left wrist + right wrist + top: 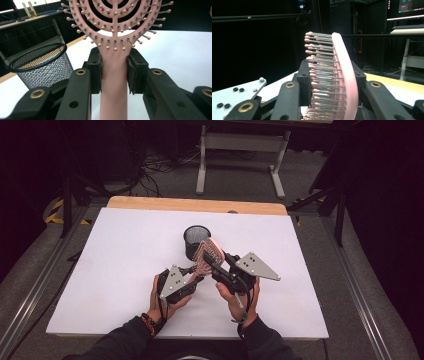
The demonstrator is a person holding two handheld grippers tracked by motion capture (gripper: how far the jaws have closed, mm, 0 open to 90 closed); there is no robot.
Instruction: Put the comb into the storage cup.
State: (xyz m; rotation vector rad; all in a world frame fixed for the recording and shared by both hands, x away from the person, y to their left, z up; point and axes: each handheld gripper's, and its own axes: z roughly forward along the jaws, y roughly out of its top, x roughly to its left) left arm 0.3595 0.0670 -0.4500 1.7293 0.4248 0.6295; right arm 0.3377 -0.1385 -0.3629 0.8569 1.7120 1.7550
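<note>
Grippers (196, 272) (216, 265) both clamped on pink hairbrush (207, 254).

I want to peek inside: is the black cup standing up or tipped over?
Standing up: the mesh cup sits on the table, round rim on top.

A dim workroom around a white table.

The table (115, 270) has a white top with a bare wood strip (197, 205) along its far edge. Under it lies grey carpet (370, 285), with metal rails (32, 295) running along both sides. Past the far edge stands a white desk frame (240, 142), with black cables (160, 170) on the floor at its left. Yellow-black tape (57, 212) marks the floor by the far left corner. The walls are lost in dark.
</note>
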